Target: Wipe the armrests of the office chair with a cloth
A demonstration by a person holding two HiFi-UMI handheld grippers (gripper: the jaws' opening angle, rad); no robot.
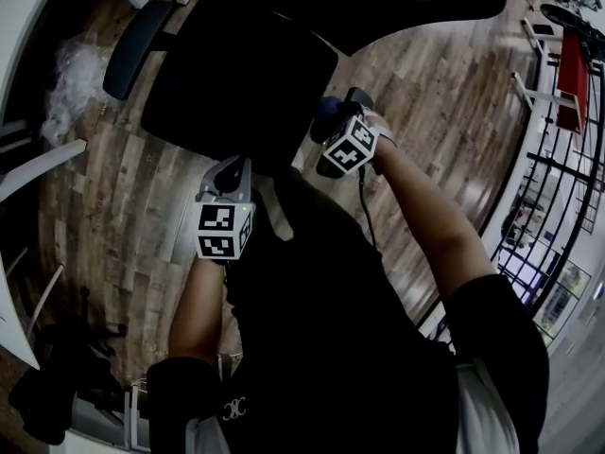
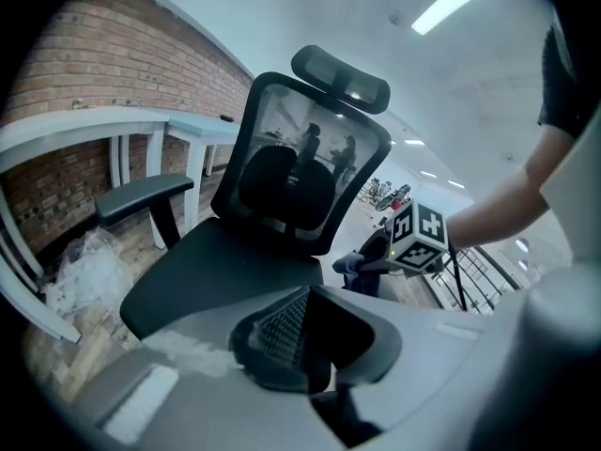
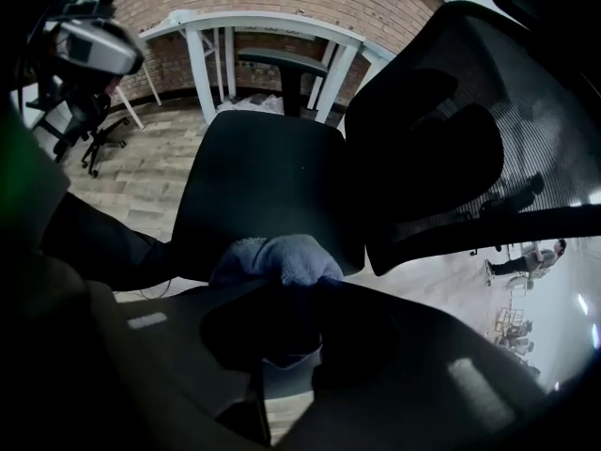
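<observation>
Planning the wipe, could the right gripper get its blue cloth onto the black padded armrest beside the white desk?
Probably yes: only the bare black seat separates the right gripper, with its blue cloth, from the black padded armrest, a reach across.

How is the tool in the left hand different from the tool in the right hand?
The right tool squeezes a blue cloth; the left tool is shut on nothing. The right tool reaches farther forward, beside the chair seat; the left tool sits closer to the person's body. Both carry a cube with square markers.
</observation>
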